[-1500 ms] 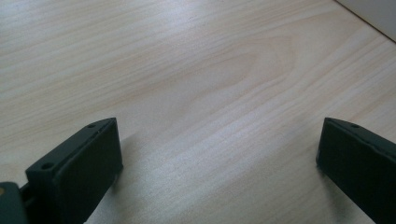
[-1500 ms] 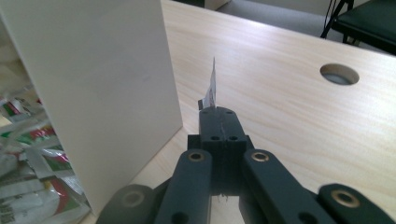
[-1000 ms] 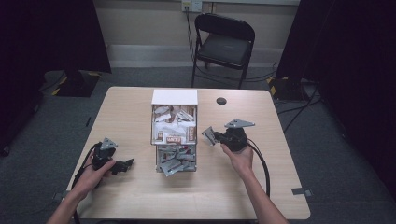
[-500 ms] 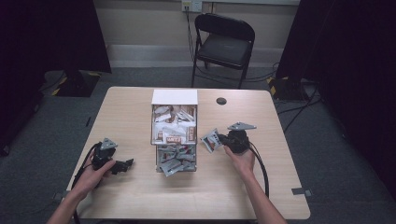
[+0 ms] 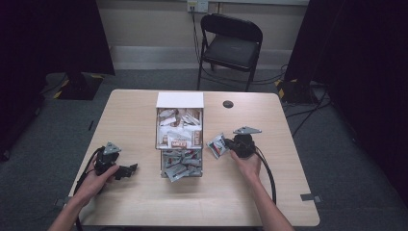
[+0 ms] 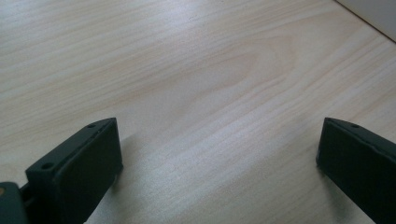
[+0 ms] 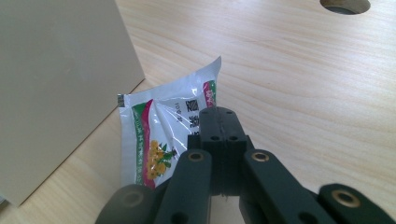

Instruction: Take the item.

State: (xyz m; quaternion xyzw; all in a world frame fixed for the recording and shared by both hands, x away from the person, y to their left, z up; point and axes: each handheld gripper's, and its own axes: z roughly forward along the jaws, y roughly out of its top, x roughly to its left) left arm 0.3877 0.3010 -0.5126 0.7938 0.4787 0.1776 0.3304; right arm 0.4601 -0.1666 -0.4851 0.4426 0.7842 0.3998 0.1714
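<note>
Presently, the right gripper (image 5: 226,144) sits just right of the open cardboard box (image 5: 179,126) at the middle of the wooden table (image 5: 144,207), held in the person's right hand (image 5: 248,161). Its jaws are pressed together on a small foil sachet (image 5: 217,144), pinching it at one edge. In the right gripper view the sachet (image 7: 161,135) is white and glossy, printed with green and red borders and yellow flowers, and hangs beside the box's plain beige wall (image 7: 56,84). Whether the sachet touches the tabletop cannot be told.

The box is divided: its rear part holds loose sachets, its front part a further heap (image 5: 180,163), and a white flap stands at the far end.

The left gripper (image 5: 129,169) rests low on the table near the left front edge, held in the left hand (image 5: 96,178), well apart from the box. Its jaws are spread wide with bare tabletop between them, as the left gripper view confirms.

A round cable hole (image 5: 228,104) lies in the table beyond the box. A black folding chair (image 5: 231,45) stands behind the table.
</note>
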